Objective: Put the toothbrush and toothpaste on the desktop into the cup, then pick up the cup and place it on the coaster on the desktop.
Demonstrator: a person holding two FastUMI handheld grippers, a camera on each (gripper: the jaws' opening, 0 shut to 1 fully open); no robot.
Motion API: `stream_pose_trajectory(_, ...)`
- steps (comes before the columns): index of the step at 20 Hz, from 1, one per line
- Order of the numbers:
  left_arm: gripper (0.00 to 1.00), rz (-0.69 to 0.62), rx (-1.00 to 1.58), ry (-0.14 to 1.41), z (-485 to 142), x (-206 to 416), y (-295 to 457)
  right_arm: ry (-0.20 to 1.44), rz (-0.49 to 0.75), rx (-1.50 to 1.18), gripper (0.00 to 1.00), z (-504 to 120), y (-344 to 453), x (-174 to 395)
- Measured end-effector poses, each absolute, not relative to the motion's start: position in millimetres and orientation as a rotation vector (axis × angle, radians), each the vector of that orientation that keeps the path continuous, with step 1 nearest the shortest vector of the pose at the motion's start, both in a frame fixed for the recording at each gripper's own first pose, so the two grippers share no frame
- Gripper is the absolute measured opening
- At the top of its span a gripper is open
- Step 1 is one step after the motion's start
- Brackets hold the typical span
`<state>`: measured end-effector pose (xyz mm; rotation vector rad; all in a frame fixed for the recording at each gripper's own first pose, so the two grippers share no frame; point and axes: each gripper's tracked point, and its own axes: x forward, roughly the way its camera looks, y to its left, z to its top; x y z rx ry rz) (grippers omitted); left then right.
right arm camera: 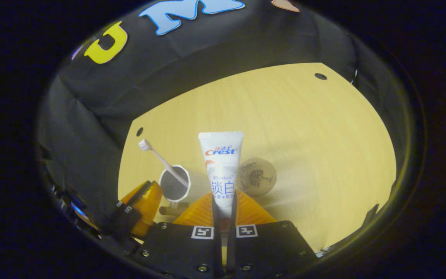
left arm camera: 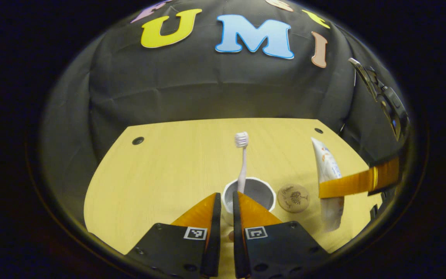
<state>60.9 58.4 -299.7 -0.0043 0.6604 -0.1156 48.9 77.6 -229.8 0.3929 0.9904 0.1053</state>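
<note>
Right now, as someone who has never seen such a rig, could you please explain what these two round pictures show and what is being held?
These come from two hand-held tools, each a two-finger gripper that a person carries, with a fisheye camera riding on it and looking forward along its fingers.

In the left gripper view, the left gripper shows at the bottom, its fingers close together with only a narrow gap, and I cannot tell that they hold anything. Just ahead stands the cup on the wooden desktop, with the toothbrush already standing in it, bristles up. Beside the cup lies a round coaster.

In the right gripper view, the right gripper grips the toothpaste upright, above the desktop. So the toothpaste has yet to go into the cup.
</note>
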Motion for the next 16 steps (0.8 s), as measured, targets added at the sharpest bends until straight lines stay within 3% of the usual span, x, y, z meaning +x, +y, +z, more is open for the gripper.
stream_pose_trajectory(16, 0.22, 0.138, -0.024, 0.714, -277, -40, 204, 0.886, 0.189, 0.378, 0.07, -220, 155, 112)
